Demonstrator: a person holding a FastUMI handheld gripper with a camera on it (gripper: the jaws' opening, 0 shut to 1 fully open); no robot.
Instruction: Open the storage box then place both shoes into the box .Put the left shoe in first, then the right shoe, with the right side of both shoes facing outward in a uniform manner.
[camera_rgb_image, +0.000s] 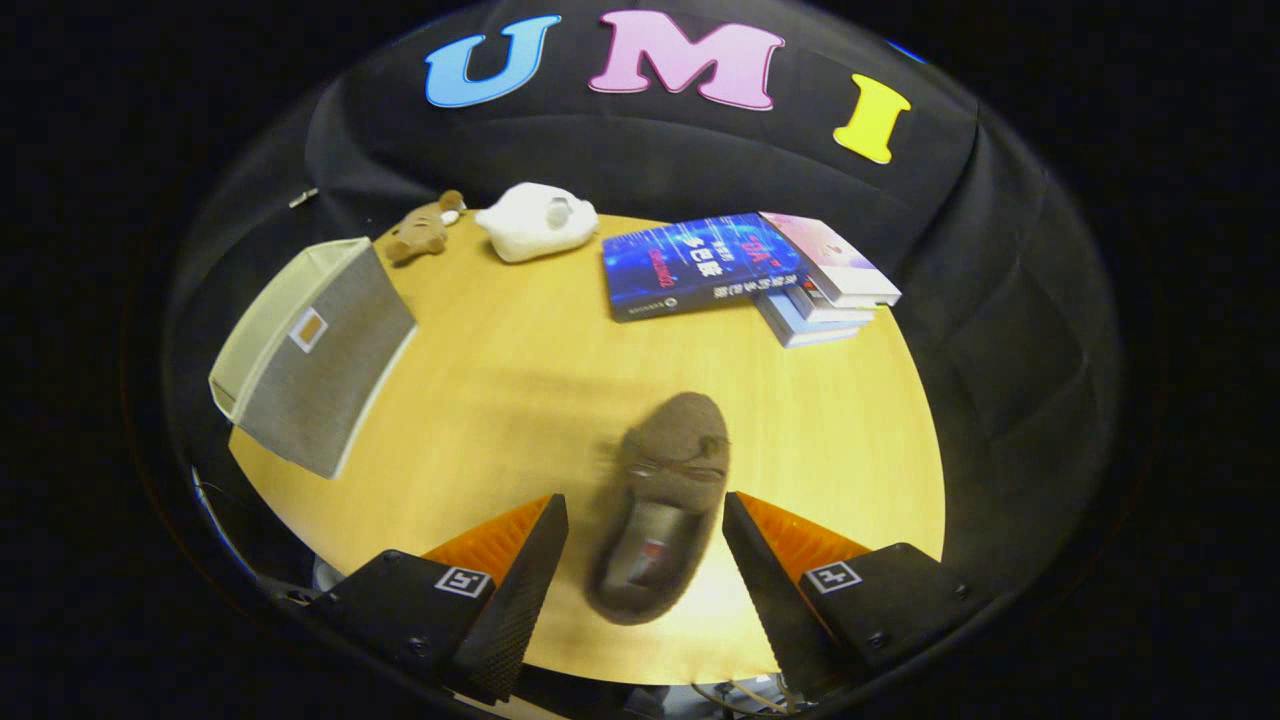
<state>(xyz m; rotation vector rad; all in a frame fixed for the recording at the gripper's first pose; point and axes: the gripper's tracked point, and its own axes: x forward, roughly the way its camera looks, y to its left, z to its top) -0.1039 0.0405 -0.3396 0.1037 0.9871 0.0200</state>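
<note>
Gripper view looked down on a round wooden desk (480, 400), and the hand-held gripper (645, 560) stood wide open at the lower middle of the frame, its fingers well apart and holding nothing. Between them lay a brown shoe (665, 500), toe pointing up the frame toward the books (740, 270), heel nearest the camera; neither finger touched it. It was somewhat blurred, so fine detail was hard to make out.

By the look of it the shoe was a soft, fuzzy slipper-like thing, light and easily squashed, not slippery. My guess was that a pinch across the sides near the opening, or on the heel collar, would hold best, since the plush upper would give under pressure.

It was dull brown with a darker lining, a small patch showing inside and stitched marks on the toe. The storage box (315, 355), grey fabric with a pale rim, sat at the left of the frame, well apart from the shoe.
</note>
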